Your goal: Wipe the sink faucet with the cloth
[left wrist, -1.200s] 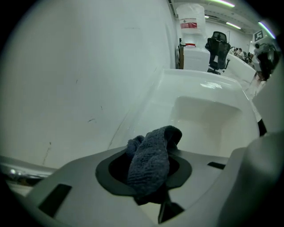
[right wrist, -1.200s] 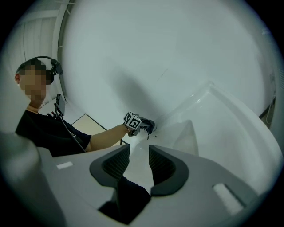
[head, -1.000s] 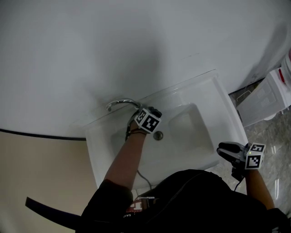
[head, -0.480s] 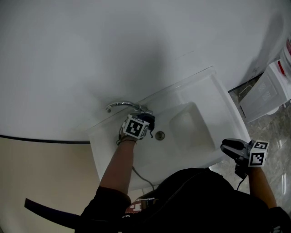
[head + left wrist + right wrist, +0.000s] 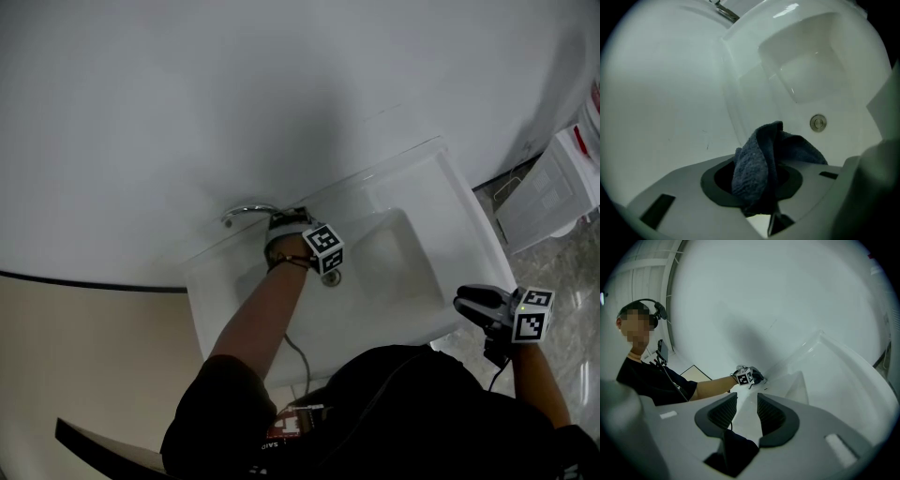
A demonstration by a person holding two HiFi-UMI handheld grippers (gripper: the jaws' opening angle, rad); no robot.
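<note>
Left gripper view: left gripper (image 5: 757, 187) fingers pinching a dark blue terry cloth (image 5: 759, 159). The cloth is bunched and stands up from between the pads, with folds flopping off to the right. Behind it is the white ceramic sink (image 5: 740, 79) with a rectangular basin and a round metal drain (image 5: 818, 123) in the basin floor. The chrome faucet (image 5: 725, 9) is barely in frame at the top edge. It is well apart from the cloth here, no contact.

Right gripper view: right gripper (image 5: 746, 411) fingers spread, nothing in the gap, only sink surface visible through it. It points roughly level along the sink toward the left gripper. The person's bare forearm (image 5: 710, 386) runs out of a black sleeve (image 5: 651, 380) to that gripper. Plain white wall (image 5: 787, 296) behind.

Head view: left gripper sits over the back of the basin, just beside the right end of the faucet's curved spout. Its marker cube (image 5: 323, 248) is just above the drain. Can't resolve the cloth or any cloth-to-faucet contact from this angle. Right gripper is off the sink's front right corner, well apart from faucet and cloth. A thin grey cable (image 5: 295, 354) hangs under the left arm across the basin's front edge.
</note>
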